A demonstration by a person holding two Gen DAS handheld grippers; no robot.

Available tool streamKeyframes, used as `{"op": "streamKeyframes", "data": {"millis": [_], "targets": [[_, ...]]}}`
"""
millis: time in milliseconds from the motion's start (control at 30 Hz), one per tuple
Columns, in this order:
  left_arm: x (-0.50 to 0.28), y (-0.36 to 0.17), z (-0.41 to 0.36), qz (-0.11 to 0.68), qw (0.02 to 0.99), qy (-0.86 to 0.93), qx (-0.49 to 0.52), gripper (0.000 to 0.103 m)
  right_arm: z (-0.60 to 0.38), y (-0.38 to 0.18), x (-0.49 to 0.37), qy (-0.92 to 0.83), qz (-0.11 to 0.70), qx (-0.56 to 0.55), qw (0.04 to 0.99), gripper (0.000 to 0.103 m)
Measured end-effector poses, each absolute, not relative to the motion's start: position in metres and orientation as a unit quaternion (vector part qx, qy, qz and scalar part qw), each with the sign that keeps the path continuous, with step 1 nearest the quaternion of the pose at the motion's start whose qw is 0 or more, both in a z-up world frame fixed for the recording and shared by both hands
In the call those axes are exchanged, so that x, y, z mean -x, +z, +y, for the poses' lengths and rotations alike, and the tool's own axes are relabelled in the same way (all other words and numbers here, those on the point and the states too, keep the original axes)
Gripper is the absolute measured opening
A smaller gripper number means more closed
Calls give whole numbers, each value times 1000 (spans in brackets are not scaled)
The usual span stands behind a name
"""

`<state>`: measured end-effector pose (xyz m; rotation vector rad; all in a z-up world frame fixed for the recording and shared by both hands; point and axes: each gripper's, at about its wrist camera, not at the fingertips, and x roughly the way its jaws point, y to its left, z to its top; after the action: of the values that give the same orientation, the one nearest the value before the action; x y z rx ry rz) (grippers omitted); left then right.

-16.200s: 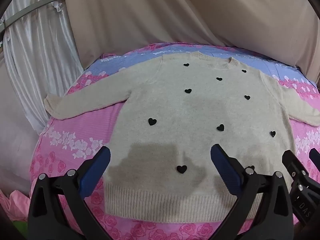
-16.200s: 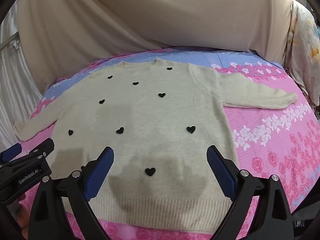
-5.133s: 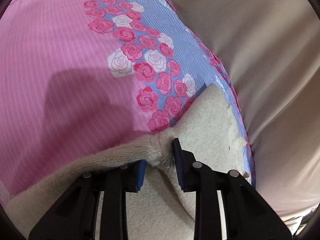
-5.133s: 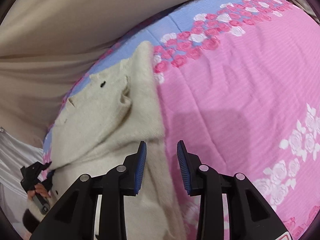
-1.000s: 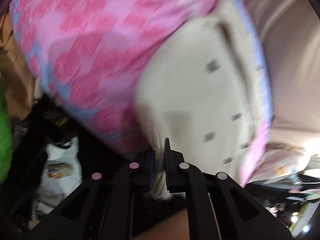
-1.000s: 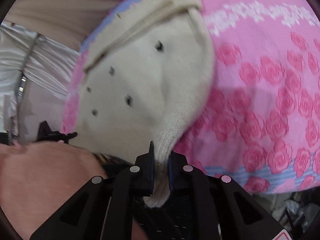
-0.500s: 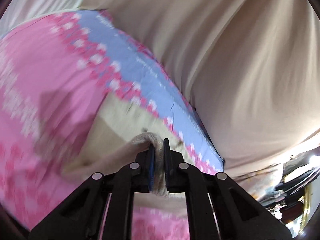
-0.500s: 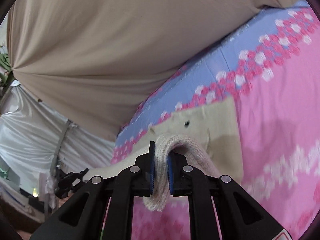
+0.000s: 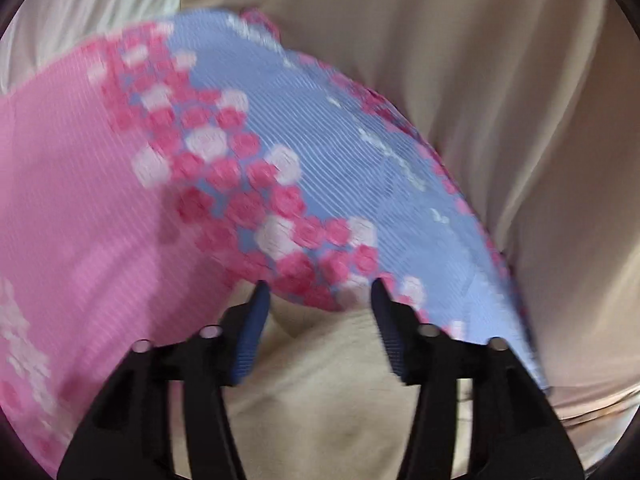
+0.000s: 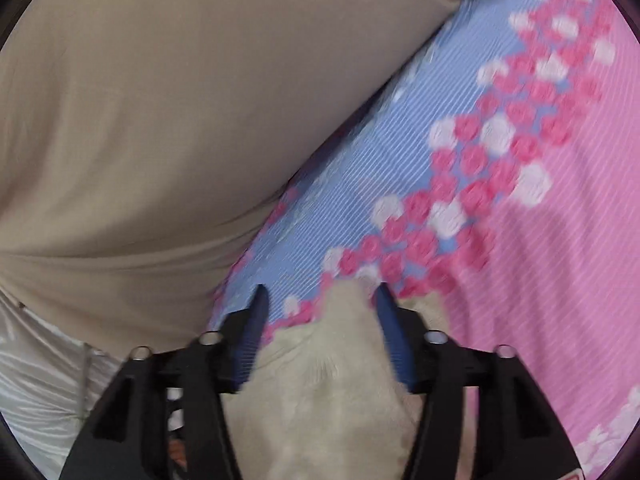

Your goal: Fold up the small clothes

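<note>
We see the left gripper [image 9: 320, 294] with its jaws spread wide, gripping nothing, poised over the cream sweater [image 9: 324, 392]. The right gripper [image 10: 320, 296] is likewise spread; a raised fold of the sweater [image 10: 340, 380] sits between its blue pads [image 10: 390, 336]. The sweater lies on the pink-and-blue floral bedsheet [image 9: 100, 184], near the beige curtain [image 10: 168, 112].
</note>
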<state>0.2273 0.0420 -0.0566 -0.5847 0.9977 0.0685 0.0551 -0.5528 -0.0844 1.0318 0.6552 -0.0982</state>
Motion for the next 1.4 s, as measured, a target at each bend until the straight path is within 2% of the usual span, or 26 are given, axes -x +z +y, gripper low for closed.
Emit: {"op": "streamKeyframes", "data": {"millis": [67,100,133,200,300,367,433,467,500,533,633,700,767,800,867,933,967,1000,1133,1167,1233,1267,1300,1367,1400], "targets": [[-225,-56,39,475,843,15,251,52,-551,-85,-51,-48,324,-479,814,58],[-218,-55,36,477,847,5,235,56,-546,-83,-48,-52,339,-457,821,58],[-212,-56,35,477,850,-1,223,69,-538,-83,-44,-56,354,-429,829,58],[-196,-63,34,485,850,1,206,84,-521,-87,-36,-59,395,-370,839,58],[-185,-82,27,504,844,-9,185,82,-495,-103,-34,-41,446,-321,834,58],[-191,-95,18,520,838,-19,163,66,-486,-111,-41,-44,461,-294,836,58],[-197,-102,8,534,833,-18,143,44,-482,-120,-57,-55,470,-271,838,59],[-204,-106,5,543,829,-19,136,27,-481,-125,-63,-55,478,-266,835,45],[-206,-104,5,541,830,-20,137,17,-482,-128,-70,-47,490,-273,827,8],[-208,-98,6,535,833,-18,140,15,-484,-124,-73,-47,484,-280,828,7],[-213,-74,19,504,851,-5,146,13,-488,-91,-66,-37,440,-274,854,7],[-222,-79,26,514,846,13,144,13,-492,-98,-73,-40,461,-261,847,11],[-233,-101,25,554,821,10,138,14,-496,-119,-82,-77,515,-233,821,13],[-234,-103,24,566,814,16,134,15,-497,-119,-82,-93,520,-225,819,13],[-222,-76,19,529,835,2,151,17,-489,-94,-80,-95,481,-223,843,17],[-216,-47,5,487,861,-14,148,30,-471,-66,-92,-75,448,-200,868,31],[-216,-40,-1,477,867,-19,143,46,-462,-60,-104,-56,446,-194,872,41],[-222,-32,-16,470,872,-33,137,53,-447,-55,-123,-25,450,-184,874,41],[-258,-56,-82,519,845,-98,84,52,-393,-85,-193,52,504,-137,851,43],[-266,-69,-96,534,837,-100,67,50,-382,-95,-208,50,516,-117,847,43],[-279,-99,-116,563,821,-89,37,28,-370,-117,-228,47,538,-91,837,43],[-285,-109,-121,572,816,-84,28,26,-367,-125,-234,48,546,-83,832,36],[-288,-115,-124,565,821,-78,19,24,-365,-127,-237,48,546,-72,833,11],[-293,-111,-131,544,836,-69,-16,0,-379,-121,-240,45,534,-96,839,5],[-299,-111,-129,544,837,-61,-18,0,-388,-119,-240,38,524,-115,843,4]]}}
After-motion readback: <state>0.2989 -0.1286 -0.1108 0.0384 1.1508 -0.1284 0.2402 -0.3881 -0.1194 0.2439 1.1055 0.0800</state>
